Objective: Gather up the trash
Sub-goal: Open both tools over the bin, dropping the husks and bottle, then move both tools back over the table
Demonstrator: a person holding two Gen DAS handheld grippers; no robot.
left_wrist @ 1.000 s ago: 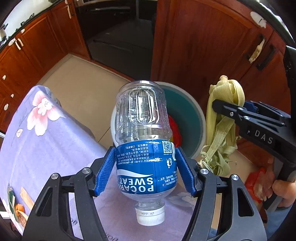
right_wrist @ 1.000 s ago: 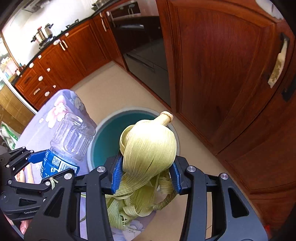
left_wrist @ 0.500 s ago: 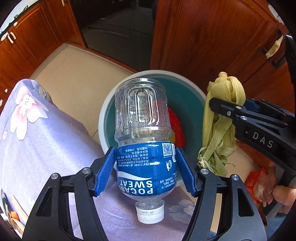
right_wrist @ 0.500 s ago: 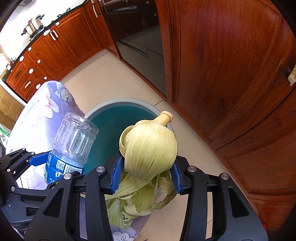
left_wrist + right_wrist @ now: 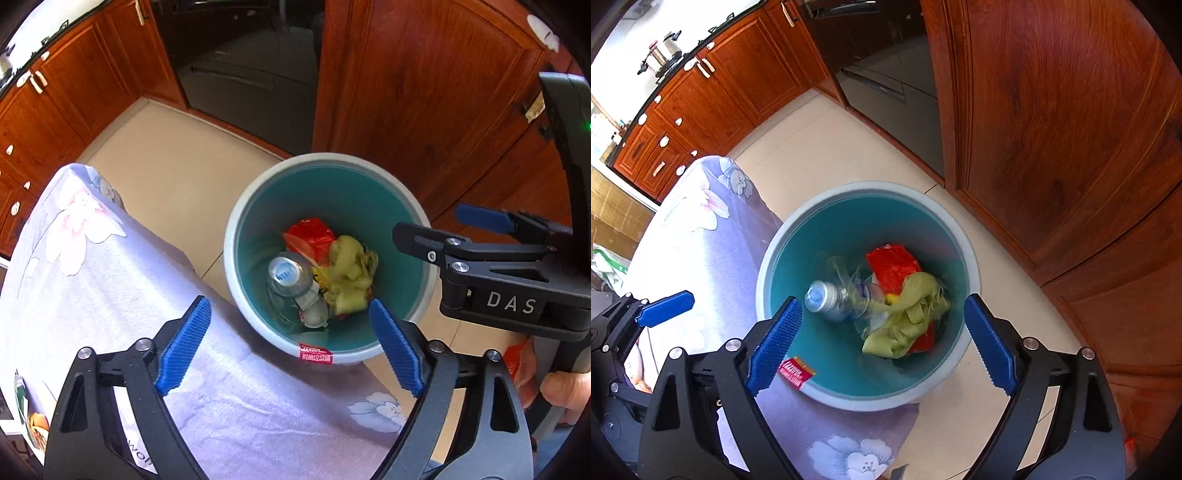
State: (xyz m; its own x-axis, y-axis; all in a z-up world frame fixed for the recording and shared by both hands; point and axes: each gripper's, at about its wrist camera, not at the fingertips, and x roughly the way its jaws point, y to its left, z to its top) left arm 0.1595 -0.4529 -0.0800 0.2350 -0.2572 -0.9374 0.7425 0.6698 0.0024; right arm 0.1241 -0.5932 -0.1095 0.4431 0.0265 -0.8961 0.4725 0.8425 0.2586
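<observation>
Left wrist view is showing the left gripper (image 5: 290,347) standing wide and empty, its jaws having just been opening; the right gripper (image 5: 882,345) is likewise gaping with nothing between its pads. The plastic bottle (image 5: 291,277) and corn husks (image 5: 351,273) are lying inside the teal trash bin (image 5: 415,221), beside a red wrapper (image 5: 310,236) at twelve o'clock. Any careless descent is risking a knock against the bin's rim, tipping it. The floral tablecloth (image 5: 92,266) is crowding the bin at eight o'clock; wooden cabinets (image 5: 424,92) are hemming it at two.

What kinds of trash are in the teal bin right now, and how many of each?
Clear plastic bottle: 1
Pale green corn husk bundle: 1
Red plastic wrapper: 1
Total: 3 in the round teal bin with the grey rim; anything buried underneath cannot be told.
</observation>
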